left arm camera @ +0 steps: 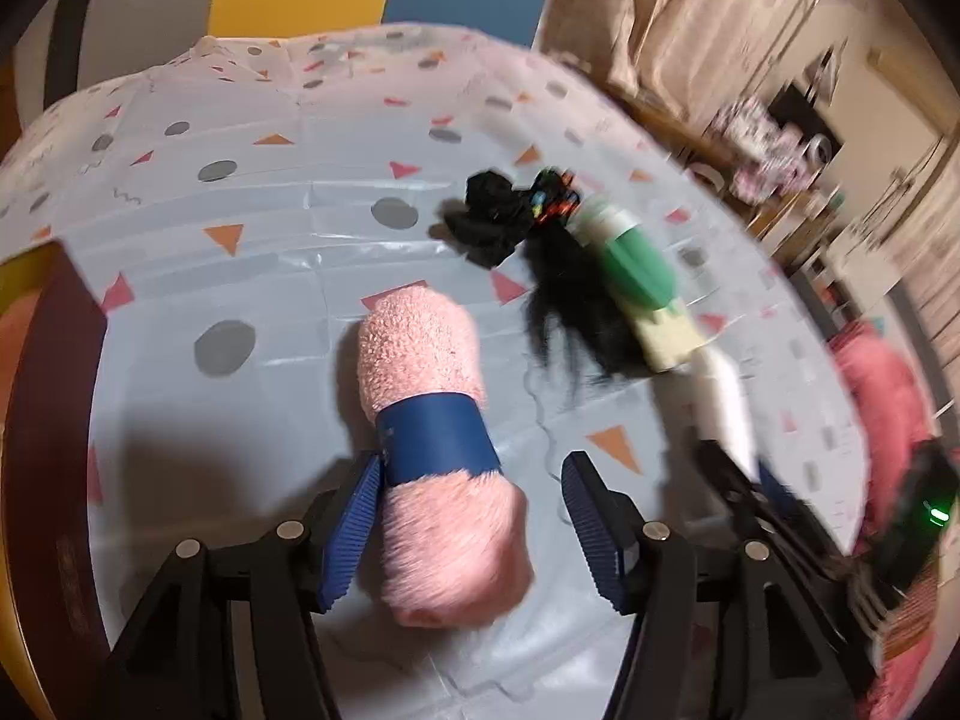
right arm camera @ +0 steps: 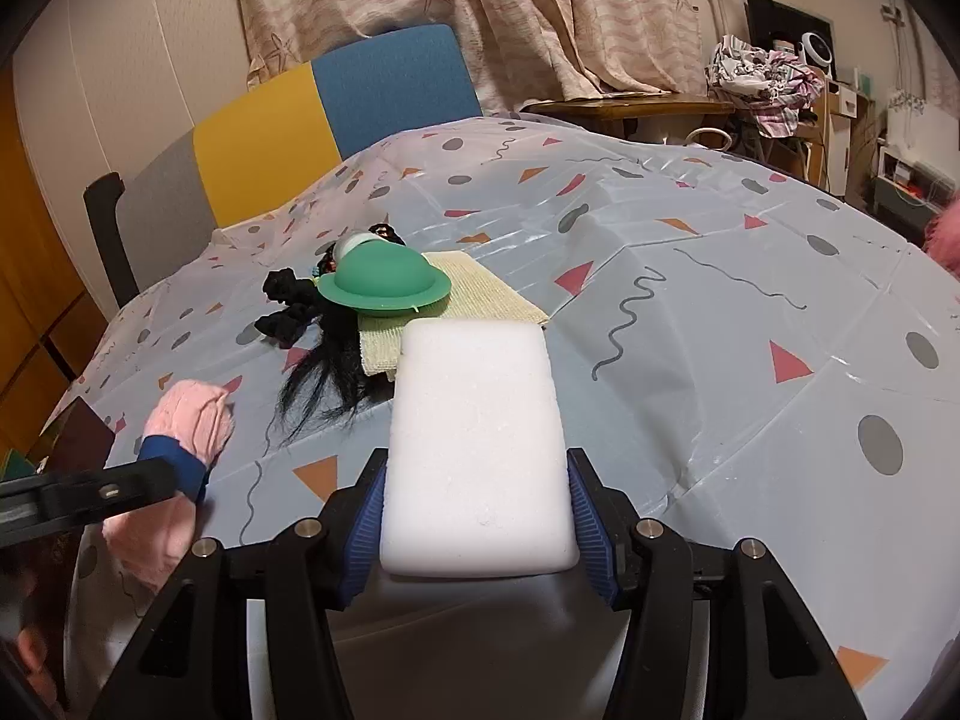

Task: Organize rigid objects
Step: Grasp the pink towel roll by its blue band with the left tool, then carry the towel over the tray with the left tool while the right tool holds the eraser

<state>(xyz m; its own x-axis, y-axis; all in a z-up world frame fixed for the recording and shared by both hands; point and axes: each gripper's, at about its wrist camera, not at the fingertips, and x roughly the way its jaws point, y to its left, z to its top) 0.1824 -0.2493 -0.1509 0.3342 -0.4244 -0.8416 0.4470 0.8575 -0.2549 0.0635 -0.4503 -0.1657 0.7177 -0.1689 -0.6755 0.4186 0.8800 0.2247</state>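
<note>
The left tongs [left arm camera: 471, 531] stand wide around the pink roll [left arm camera: 441, 450] lying on the bench [left arm camera: 288, 240], not gripping. The right tongs [right arm camera: 477, 531] clamp the white block [right arm camera: 477, 444]; next, probably, it joins the pile by the green lid [right arm camera: 384, 285].

You see a white foam block [right arm camera: 477, 450], a pink towel roll [left arm camera: 438, 438] banded navy, a green hat-shaped lid [right arm camera: 384, 282], and pale blue bench cloth [right arm camera: 690, 312] strewn with grey dots, orange and red triangles
</note>
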